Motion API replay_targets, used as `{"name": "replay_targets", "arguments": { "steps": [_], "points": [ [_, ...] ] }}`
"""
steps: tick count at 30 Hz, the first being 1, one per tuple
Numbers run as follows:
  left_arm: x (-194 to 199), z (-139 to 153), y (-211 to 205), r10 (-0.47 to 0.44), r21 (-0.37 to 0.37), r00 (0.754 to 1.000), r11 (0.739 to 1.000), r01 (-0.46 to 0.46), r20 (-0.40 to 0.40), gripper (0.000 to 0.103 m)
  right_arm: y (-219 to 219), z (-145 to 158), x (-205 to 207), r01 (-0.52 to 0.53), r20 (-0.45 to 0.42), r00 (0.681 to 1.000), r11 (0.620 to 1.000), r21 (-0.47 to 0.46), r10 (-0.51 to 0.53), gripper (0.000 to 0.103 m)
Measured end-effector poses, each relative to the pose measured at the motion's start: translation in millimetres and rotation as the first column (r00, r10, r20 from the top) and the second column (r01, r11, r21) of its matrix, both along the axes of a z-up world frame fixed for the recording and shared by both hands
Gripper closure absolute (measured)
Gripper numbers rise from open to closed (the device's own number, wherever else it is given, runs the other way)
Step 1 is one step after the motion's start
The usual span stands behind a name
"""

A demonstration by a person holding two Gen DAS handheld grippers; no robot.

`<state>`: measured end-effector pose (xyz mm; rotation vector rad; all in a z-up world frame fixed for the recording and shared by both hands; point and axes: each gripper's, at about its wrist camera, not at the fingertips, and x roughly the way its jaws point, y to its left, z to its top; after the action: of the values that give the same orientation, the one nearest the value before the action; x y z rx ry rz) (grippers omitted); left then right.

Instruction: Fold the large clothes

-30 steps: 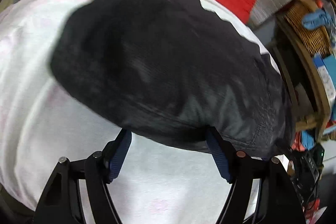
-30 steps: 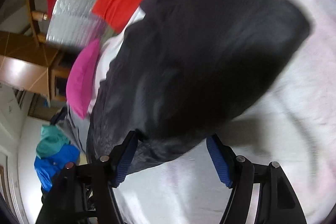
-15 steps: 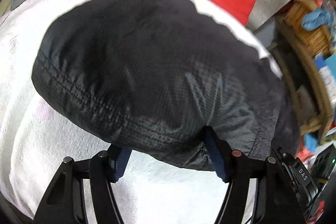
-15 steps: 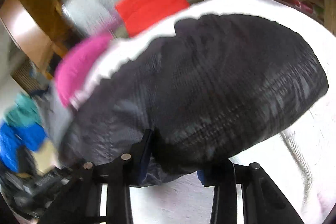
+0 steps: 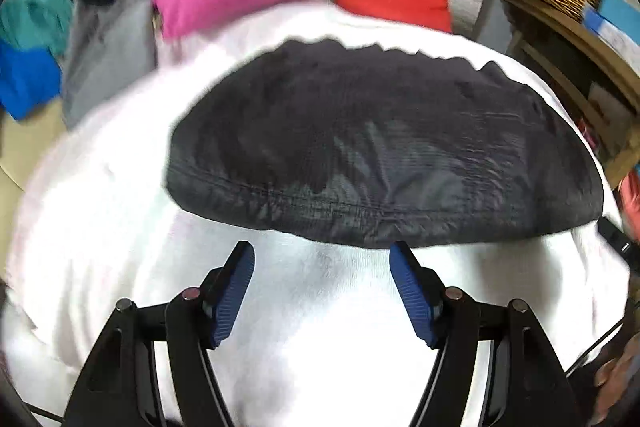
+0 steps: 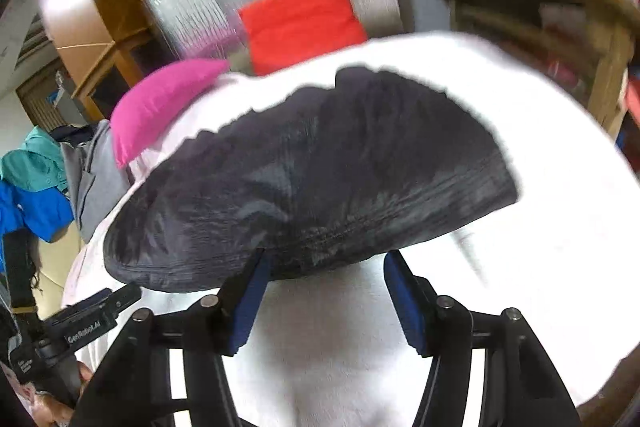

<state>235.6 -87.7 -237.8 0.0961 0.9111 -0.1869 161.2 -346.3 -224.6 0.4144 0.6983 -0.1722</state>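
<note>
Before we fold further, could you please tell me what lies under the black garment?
The black garment lies on a white sheet, which shows around it on every side. Whatever the sheet covers directly beneath the garment is hidden. Both grippers are open and off the fabric.

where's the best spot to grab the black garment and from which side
Probably the stitched near hem of the black garment, coming in low from the front. That edge lies thick and slightly raised on the white sheet, directly ahead of the open left gripper and right gripper.
</note>
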Motion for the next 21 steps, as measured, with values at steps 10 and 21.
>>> {"name": "replay_targets", "arguments": {
  "steps": [10, 21],
  "points": [
    [-95, 98, 5, -0.057, 0.112, 0.949, 0.993, 0.023, 0.309, 0.024, 35, 91, -81, 0.054, 0.193, 0.981, 0.967, -0.248, -0.005, 0.026],
    [-164, 174, 17, -0.047, 0.101, 0.871, 0.995, -0.003, 0.488, 0.014, 68, 151, -152, 0.127, 0.308, 0.951, 0.925, -0.359, -0.011, 0.017]
  ]
}}
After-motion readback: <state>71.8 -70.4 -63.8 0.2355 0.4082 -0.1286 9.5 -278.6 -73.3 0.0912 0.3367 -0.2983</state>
